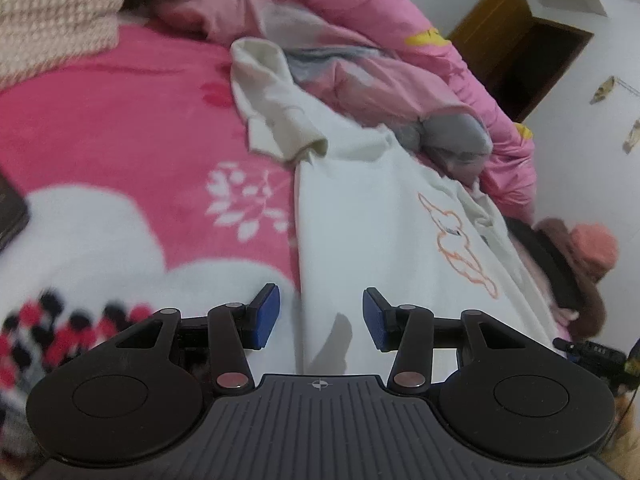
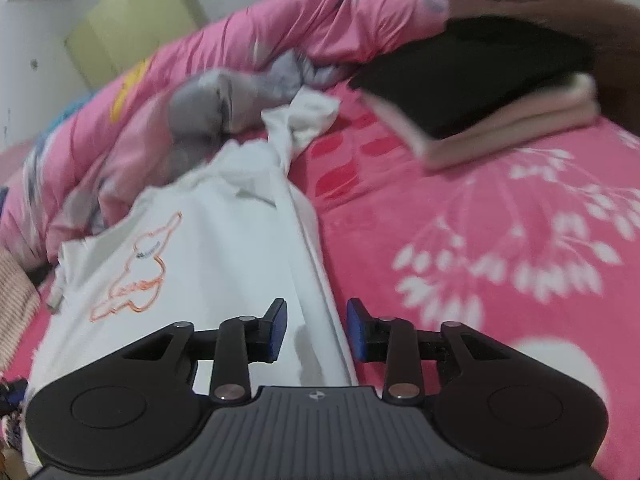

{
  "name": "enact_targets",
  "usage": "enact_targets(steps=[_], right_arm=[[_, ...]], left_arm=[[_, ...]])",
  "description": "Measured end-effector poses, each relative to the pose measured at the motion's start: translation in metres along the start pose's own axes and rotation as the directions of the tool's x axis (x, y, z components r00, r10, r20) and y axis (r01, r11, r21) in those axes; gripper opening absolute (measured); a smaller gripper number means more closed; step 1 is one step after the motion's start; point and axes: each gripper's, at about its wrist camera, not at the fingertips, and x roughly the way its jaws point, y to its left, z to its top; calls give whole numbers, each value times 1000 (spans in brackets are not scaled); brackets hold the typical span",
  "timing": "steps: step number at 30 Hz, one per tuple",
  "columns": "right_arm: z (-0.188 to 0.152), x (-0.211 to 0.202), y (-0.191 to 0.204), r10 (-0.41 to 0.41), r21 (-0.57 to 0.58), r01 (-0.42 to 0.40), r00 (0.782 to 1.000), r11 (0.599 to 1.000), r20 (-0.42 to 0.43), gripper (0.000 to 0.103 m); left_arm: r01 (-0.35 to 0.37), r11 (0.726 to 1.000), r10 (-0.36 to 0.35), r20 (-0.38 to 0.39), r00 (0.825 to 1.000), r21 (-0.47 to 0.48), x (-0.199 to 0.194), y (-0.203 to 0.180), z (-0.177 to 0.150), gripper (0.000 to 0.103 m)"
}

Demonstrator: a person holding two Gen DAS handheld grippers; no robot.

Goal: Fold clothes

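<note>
The white cotton shirt with an orange outline drawing (image 1: 360, 208) is lying lengthwise on the pink floral blanket (image 1: 120, 120), sleeve bunched (near the quilt); left gripper (image 1: 321, 318) and right gripper (image 2: 316, 330) are hovering agape, straddling opposite long edges, empty.

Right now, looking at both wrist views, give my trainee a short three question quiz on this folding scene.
1. True or false: both grippers have their jaws shut on the white garment.
2. What lies on the pink blanket in the right wrist view, beyond the garment? A) a stack of folded clothes with a black one on top B) a laundry basket C) a pair of shoes
3. Fill in: the outline drawing printed on the white garment is ____ in colour.

Key: 1 false, the left gripper and right gripper both stand open over the garment's edge; 2 A, the folded stack; 3 orange.
</note>
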Motion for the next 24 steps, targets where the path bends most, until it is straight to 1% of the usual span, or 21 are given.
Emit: enact_targets(steps=[1, 2, 6, 8, 10, 11, 12, 14, 15, 16, 18, 20, 22, 24], right_arm=[[1, 1, -1, -9, 0, 9, 1000, 1000, 13, 4], [2, 3, -2, -17, 0, 17, 1000, 1000, 26, 4], [6, 9, -9, -47, 15, 46, 996, 999, 72, 3], [7, 16, -34, -31, 114, 24, 998, 993, 58, 3], [3, 26, -43, -20, 142, 15, 999, 990, 30, 3], [2, 26, -44, -13, 141, 8, 999, 990, 37, 4], [2, 23, -45, 0, 153, -6, 999, 988, 41, 7], [4, 14, -52, 39, 211, -48, 998, 976, 48, 18], [4, 7, -56, 48, 237, -62, 997, 970, 63, 25], [4, -1, -59, 50, 253, -68, 996, 965, 78, 29], [3, -16, -62, 43, 266, -63, 996, 962, 80, 31], [-3, -30, -62, 60, 266, -76, 996, 961, 67, 33], [-17, -44, -58, 71, 251, -78, 997, 965, 38, 35], [-36, -55, -54, 61, 230, -59, 998, 971, 1, 35]], left_arm=[[-10, 1000, 10, 11, 1000, 18, 3, -2, 0, 45], [-18, 999, 17, 21, 1000, 33, 6, -3, 0, 45], [-9, 999, 6, 51, 999, 47, 11, 1, -1, 44], [0, 999, -3, 64, 998, 43, 13, 4, -1, 44], [9, 999, -12, 73, 997, 37, 14, 6, 0, 44], [11, 999, -14, 76, 997, 40, 15, 6, -1, 44], [11, 999, -14, 79, 997, 45, 16, 5, -1, 44], [11, 998, -15, 84, 996, 57, 17, 4, -2, 44], [10, 998, -16, 87, 996, 64, 17, 4, -3, 44], [9, 998, -15, 89, 996, 70, 17, 3, -3, 44], [10, 997, -17, 93, 996, 75, 17, 3, -4, 44], [12, 997, -19, 96, 995, 74, 17, 4, -4, 44], [18, 998, -25, 102, 995, 68, 17, 5, -5, 44], [22, 998, -29, 106, 994, 64, 17, 6, -5, 44]])
